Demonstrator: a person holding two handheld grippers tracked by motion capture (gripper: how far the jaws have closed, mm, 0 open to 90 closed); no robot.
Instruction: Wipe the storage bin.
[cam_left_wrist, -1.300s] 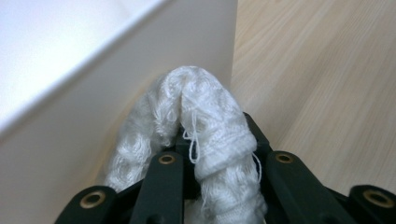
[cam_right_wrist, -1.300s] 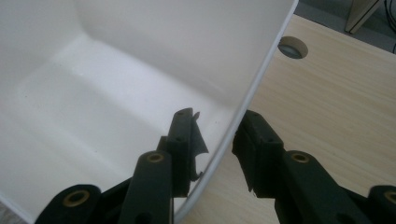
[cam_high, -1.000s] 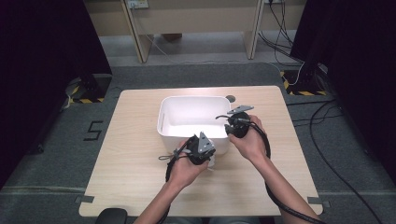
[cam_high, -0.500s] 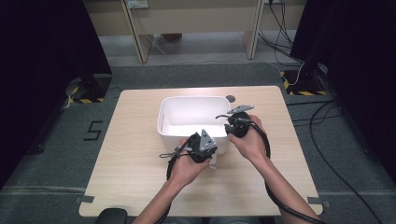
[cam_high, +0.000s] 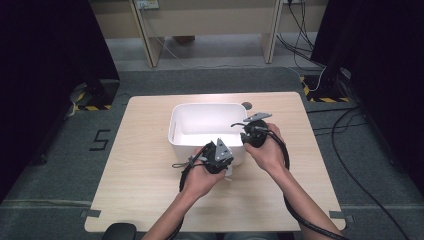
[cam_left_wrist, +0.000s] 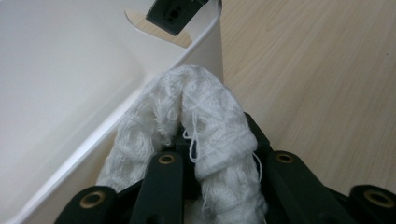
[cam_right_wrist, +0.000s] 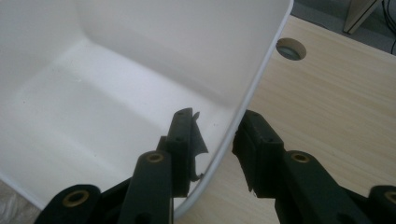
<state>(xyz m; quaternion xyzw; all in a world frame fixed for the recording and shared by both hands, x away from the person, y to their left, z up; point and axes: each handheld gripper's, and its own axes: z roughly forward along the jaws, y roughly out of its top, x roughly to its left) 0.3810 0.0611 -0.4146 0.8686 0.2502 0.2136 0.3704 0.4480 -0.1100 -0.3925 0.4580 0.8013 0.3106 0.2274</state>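
A white bin (cam_high: 172, 125) stands at the middle of the wooden table (cam_high: 145, 165). At its near right corner my left gripper (cam_high: 226, 161) is shut on a white knitted cloth (cam_high: 229, 173). In the left gripper view the cloth (cam_left_wrist: 210, 116) arches between the jaws of the left gripper (cam_left_wrist: 215, 149), right beside the bin's rim (cam_left_wrist: 205, 42). My right gripper (cam_high: 243, 131) straddles the bin's right wall. In the right gripper view one jaw is inside and one outside, and the right gripper (cam_right_wrist: 217, 135) is closed on that wall (cam_right_wrist: 187, 56). The bin's inside looks bare.
A round cable hole (cam_high: 246, 105) sits in the table just behind the bin and shows as a hole (cam_right_wrist: 290, 49) in the right gripper view. Bare tabletop lies to the left and right of the bin. Cables and dark stands are on the floor around the table.
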